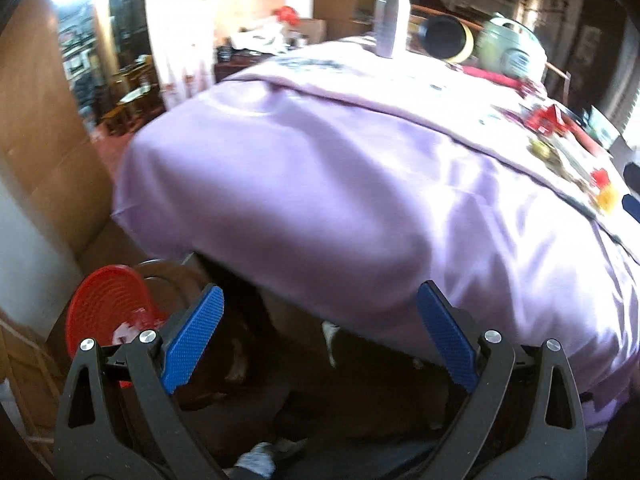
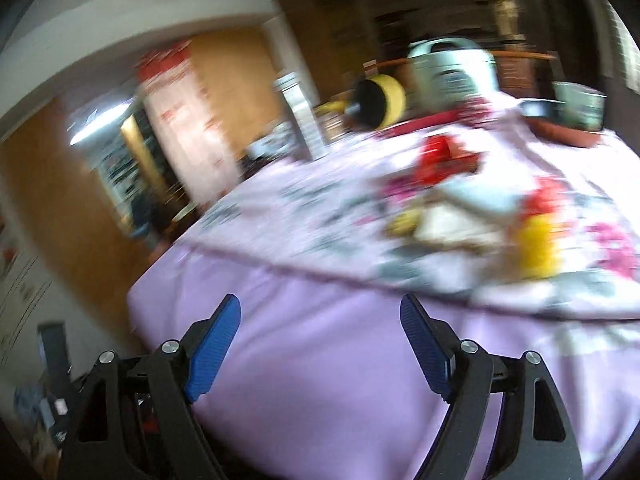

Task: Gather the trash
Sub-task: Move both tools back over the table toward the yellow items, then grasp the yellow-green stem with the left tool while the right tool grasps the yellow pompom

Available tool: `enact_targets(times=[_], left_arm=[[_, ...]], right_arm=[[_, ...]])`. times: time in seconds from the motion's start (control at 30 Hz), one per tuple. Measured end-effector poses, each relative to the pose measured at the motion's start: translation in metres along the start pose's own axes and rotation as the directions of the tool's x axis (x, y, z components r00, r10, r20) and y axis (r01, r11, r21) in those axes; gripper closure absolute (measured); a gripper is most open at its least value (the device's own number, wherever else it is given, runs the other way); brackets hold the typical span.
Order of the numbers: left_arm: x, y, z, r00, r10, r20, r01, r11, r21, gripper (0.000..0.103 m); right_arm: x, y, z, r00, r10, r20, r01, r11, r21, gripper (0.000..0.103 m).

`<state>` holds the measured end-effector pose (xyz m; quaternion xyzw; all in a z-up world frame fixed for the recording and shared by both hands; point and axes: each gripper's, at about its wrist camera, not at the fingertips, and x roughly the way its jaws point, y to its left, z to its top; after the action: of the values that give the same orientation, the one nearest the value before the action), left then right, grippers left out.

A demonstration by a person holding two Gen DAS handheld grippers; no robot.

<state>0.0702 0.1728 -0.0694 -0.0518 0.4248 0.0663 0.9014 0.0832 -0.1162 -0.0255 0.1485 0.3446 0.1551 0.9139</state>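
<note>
Both grippers spread, empty — blurred wrappers, probably trash, well ahead on tablecloth

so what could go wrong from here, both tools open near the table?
1. The tall silver bottle stands upright near the table's far edge; a careless reach could tip it.
2. Trash pile is motion-blurred, so targeting may miss.
3. The loose lilac tablecloth could snag on the right tool and drag items.

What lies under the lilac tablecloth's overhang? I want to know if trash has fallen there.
Under the lilac tablecloth, the left wrist view shows dark floor, a red basket at the corner and small pale scraps. Further under, the cloth hides everything.
</note>
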Motion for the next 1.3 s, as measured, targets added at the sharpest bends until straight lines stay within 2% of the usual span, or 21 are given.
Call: enact_targets(times=[0.03,0.1,0.23,0.37,0.57,0.63,0.67,0.7,0.73,0.8,0.87,1.0,1.17,1.23,1.3], left_arm=[[0.0,-0.006,0.002,1.0,0.017,0.005,-0.017,1.0,0.006,0.006],[-0.005,-0.017,0.011,0.999,0.022,0.04,-0.023,0.999,0.023,0.007],[-0.007,-0.038,0.03,0.998,-0.052,0.018,0.051,0.997,0.059,0.007],[-0.015,-0.063,0.046,0.997,-0.063,0.051,0.057,0.993,0.107,0.007],[-0.013,-0.111,0.07,0.993,-0.106,0.043,0.096,0.975,0.198,0.007],[-0.009,-0.131,0.077,0.993,-0.11,0.044,0.097,0.967,0.235,0.007],[-0.007,-0.141,0.08,0.993,-0.112,0.045,0.097,0.963,0.253,0.007],[-0.005,-0.151,0.084,0.992,-0.116,0.045,0.099,0.957,0.271,0.007],[-0.002,-0.165,0.09,0.991,-0.127,0.044,0.109,0.949,0.295,0.007],[0.004,-0.182,0.095,0.988,-0.149,0.033,0.131,0.939,0.318,0.007],[0.013,-0.204,0.104,0.981,-0.194,0.005,0.182,0.926,0.332,0.007],[0.038,-0.248,0.116,0.963,-0.262,-0.058,0.266,0.897,0.353,0.007],[0.066,-0.291,0.12,0.962,-0.255,-0.096,0.272,0.874,0.403,0.006],[0.078,-0.301,0.122,0.96,-0.249,-0.128,0.28,0.865,0.416,0.006],[0.084,-0.299,0.128,0.959,-0.247,-0.137,0.282,0.869,0.406,0.006]], right_arm=[[-0.003,-0.013,0.004,0.999,-0.028,0.015,0.028,0.999,0.021,0.022],[-0.009,-0.044,0.013,0.996,-0.086,0.038,0.083,0.993,0.079,0.022],[-0.01,-0.092,0.026,0.99,-0.141,0.021,0.136,0.977,0.167,0.022],[0.002,-0.118,0.032,0.986,-0.16,-0.034,0.164,0.964,0.211,0.022],[0.037,-0.139,0.036,0.973,-0.168,-0.158,0.2,0.957,0.21,0.024],[0.043,-0.142,0.036,0.967,-0.18,-0.182,0.214,0.957,0.193,0.044],[0.046,-0.145,0.035,0.965,-0.173,-0.198,0.211,0.959,0.187,0.072],[0.047,-0.149,0.034,0.967,-0.15,-0.204,0.19,0.962,0.194,0.073],[0.041,-0.153,0.034,0.975,-0.137,-0.173,0.173,0.962,0.21,0.074],[0.024,-0.161,0.035,0.981,-0.167,-0.097,0.185,0.956,0.229,0.074],[0.01,-0.174,0.034,0.989,-0.144,-0.045,0.151,0.946,0.286,0.073],[0.007,-0.195,0.03,0.995,-0.087,-0.042,0.096,0.92,0.38,0.072],[0.007,-0.19,0.03,0.996,-0.075,-0.048,0.088,0.928,0.363,0.066],[0.006,-0.19,0.03,0.996,-0.08,-0.045,0.091,0.926,0.366,0.064],[0.005,-0.191,0.03,0.996,-0.082,-0.037,0.09,0.924,0.373,0.063]])
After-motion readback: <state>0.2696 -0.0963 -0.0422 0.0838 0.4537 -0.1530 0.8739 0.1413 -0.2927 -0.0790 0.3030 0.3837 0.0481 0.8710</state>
